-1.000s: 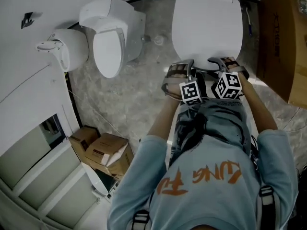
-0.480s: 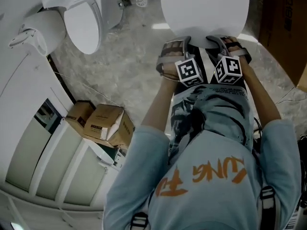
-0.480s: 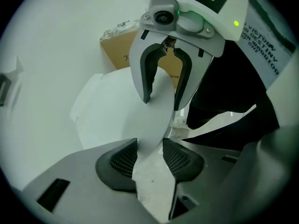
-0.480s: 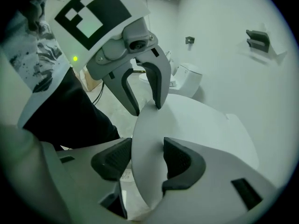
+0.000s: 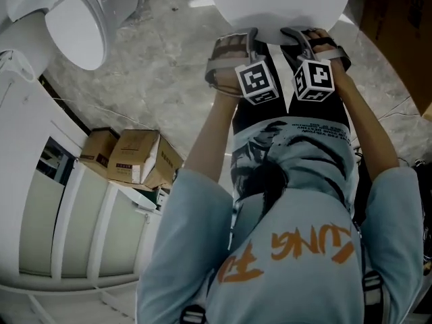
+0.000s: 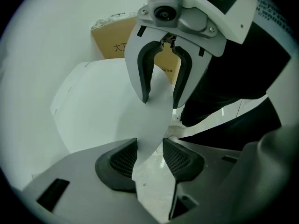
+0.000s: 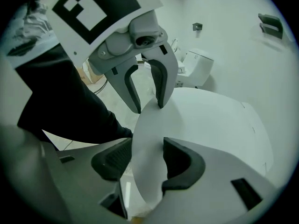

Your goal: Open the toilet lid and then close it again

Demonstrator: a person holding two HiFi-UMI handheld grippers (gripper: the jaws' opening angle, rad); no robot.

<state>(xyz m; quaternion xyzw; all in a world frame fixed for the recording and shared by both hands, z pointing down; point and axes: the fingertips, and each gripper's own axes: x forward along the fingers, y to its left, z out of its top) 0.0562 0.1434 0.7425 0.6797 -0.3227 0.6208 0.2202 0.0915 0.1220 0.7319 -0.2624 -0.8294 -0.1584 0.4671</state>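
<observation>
White toilet lid (image 5: 277,2) is pinched by left hand-held gripper (image 6: 149,157) and right hand-held gripper (image 7: 147,160), jaws just closed.

White toilet lid (image 6: 103,111), cardboard box (image 6: 114,41) beyond

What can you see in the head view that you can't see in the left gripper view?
Only the head view: a second toilet and cardboard boxes on the floor.
Only the left gripper view: the left tool's ribbed pads up close, pressing on the edge of the toilet lid.
Both: the white toilet lid, with the left tool and the right tool side by side on its edge. Both tools' jaws have just been closing, with the lid between them.
</observation>
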